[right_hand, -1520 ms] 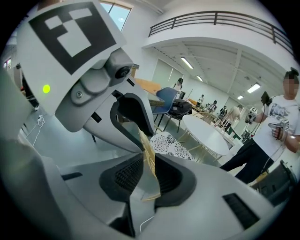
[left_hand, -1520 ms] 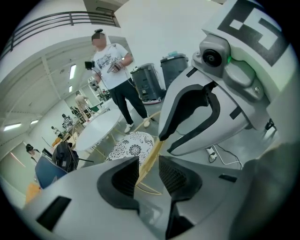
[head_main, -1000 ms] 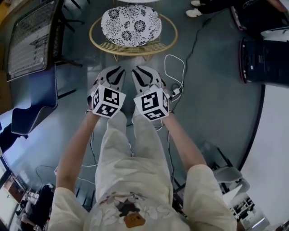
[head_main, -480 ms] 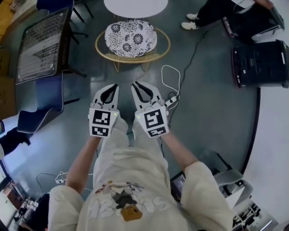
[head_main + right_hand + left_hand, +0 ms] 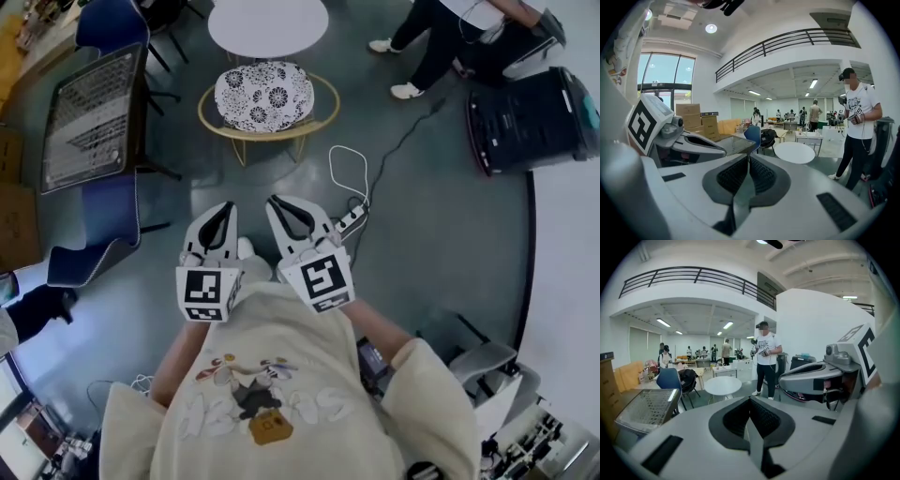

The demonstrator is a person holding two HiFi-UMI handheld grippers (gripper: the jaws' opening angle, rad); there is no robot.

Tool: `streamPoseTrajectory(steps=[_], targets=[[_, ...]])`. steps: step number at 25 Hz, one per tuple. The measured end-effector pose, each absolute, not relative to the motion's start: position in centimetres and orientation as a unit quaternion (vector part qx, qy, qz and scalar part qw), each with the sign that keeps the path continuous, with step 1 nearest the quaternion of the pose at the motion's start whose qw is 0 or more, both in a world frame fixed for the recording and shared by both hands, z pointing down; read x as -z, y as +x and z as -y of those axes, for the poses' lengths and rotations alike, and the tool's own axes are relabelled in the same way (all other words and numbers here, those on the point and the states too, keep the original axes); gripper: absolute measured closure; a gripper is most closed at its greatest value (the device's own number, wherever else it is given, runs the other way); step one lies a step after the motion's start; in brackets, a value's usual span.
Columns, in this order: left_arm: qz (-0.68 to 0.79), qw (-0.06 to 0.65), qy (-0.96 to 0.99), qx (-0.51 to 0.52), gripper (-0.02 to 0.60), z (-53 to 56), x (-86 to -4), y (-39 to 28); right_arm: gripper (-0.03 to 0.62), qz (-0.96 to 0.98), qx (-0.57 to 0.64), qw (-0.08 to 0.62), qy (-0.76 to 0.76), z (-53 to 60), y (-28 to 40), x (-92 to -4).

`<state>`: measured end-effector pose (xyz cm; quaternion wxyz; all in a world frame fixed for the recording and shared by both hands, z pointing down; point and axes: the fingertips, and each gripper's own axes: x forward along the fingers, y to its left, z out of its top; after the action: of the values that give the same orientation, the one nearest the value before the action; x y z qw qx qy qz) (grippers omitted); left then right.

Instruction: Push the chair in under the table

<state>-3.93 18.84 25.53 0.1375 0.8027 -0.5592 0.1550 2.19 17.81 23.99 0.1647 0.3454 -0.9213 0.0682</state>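
Chair point(image 5: 265, 101) shows smaller in the head view than a second ago, and more of the round white worktop point(image 5: 267, 26) is now in frame. It stands on the floor point(image 5: 441, 216), its patterned cushion point(image 5: 262, 94) just beside the worktop's near rim. Can't tell if the seat is under the top. Round hoop frame, no clear long axis, facing unclear; two legs show on the near side.

Both hand-held grippers were out low toward the chair a second ago and are now drawn up close to the person's chest, well apart from the chair. Left hand-held gripper point(image 5: 223, 211): jaws apart before, now fully together, nothing between. Right hand-held gripper point(image 5: 277, 204): jaws have just been closing, now narrow, almost met, nothing between.

Worktop's far edge is cut off at the frame top. In both gripper views the chair is hidden behind the gripper bodies; only the worktop shows there. A standing person point(image 5: 441, 37) is cut off at the top right.
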Motion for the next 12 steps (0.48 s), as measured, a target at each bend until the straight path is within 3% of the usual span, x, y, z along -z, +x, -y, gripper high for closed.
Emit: streamPoseTrajectory(steps=[12], targets=[[0.558, 0.127, 0.809, -0.133, 0.572, -20.5, -22.8, -3.8, 0.586, 0.912, -0.083, 0.138, 0.377, -19.5, 2.4, -21.5]])
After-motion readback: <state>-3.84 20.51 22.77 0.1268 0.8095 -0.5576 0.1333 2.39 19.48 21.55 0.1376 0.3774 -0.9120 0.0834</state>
